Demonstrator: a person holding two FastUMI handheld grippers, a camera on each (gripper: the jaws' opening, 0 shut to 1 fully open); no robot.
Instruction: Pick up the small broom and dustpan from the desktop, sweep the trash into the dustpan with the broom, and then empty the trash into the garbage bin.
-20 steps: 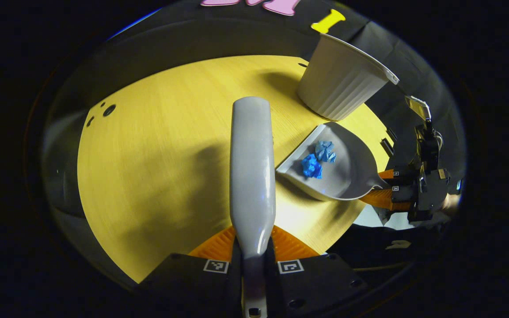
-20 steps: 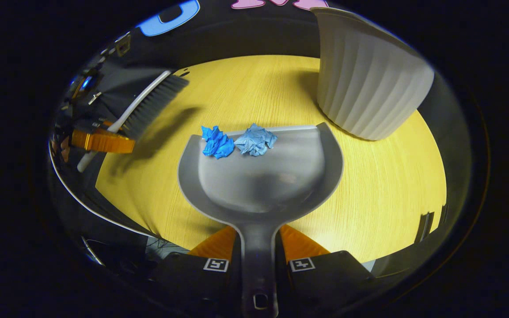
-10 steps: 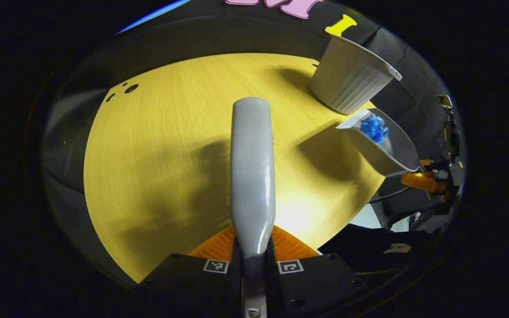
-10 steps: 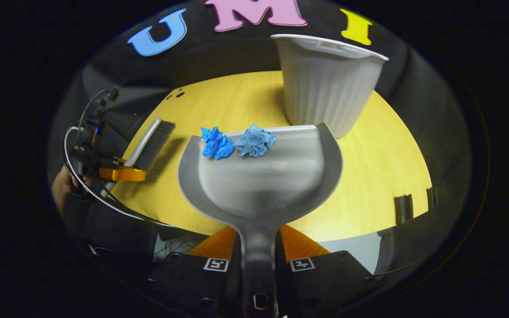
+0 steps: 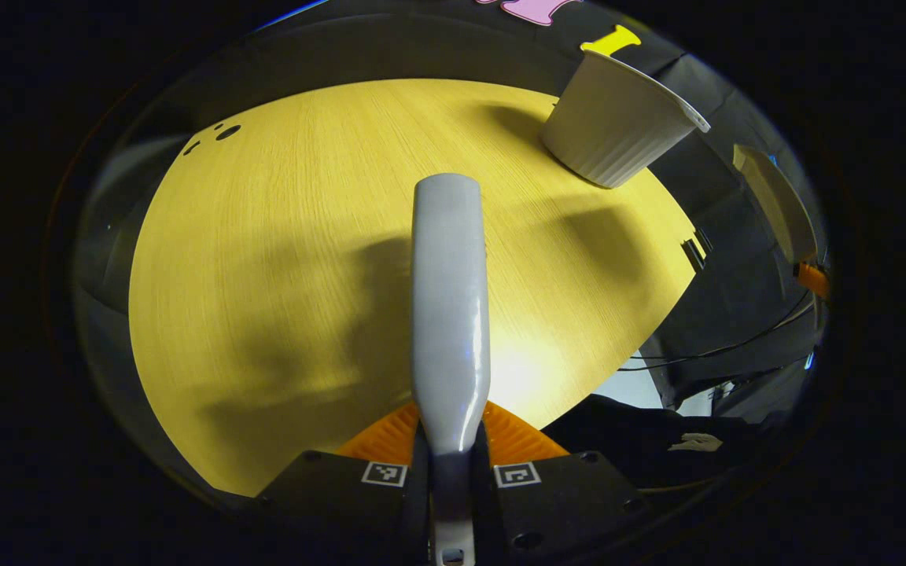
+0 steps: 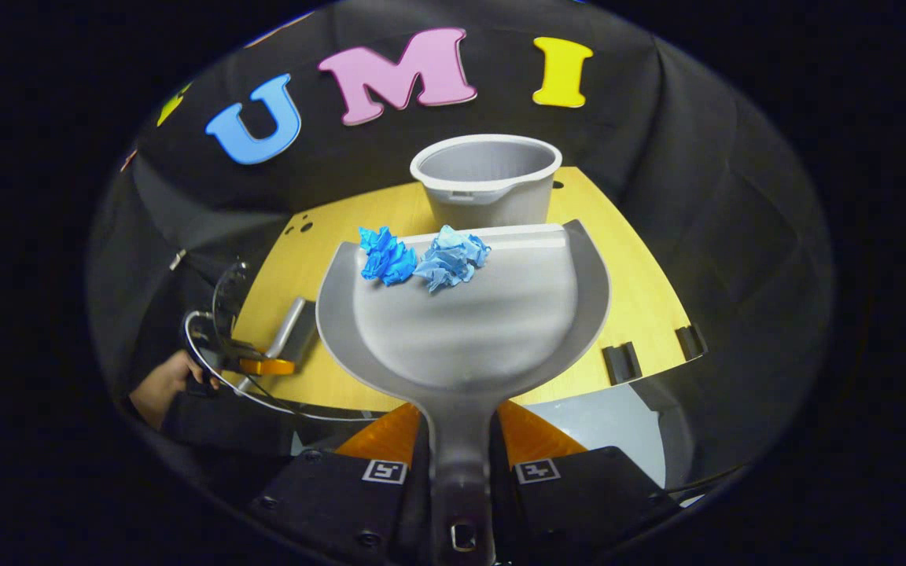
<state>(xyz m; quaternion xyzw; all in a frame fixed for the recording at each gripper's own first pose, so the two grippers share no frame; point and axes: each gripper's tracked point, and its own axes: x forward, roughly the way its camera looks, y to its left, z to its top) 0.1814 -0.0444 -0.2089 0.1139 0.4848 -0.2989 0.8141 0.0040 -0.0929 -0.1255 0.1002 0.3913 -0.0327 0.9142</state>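
Dustpan [image 6: 461, 314] hangs in the air short of the garbage bin [image 6: 487, 177], its handle clamped in the right tongs [image 6: 461, 448], with two crumpled blue paper balls [image 6: 421, 258] lying at its front lip. Garbage bin stands upright at the far edge of the yellow bench [image 5: 280, 236]. Well left of the bin, the left tongs [image 5: 451, 444] grip the broom [image 5: 451, 299] by its handle above the bench
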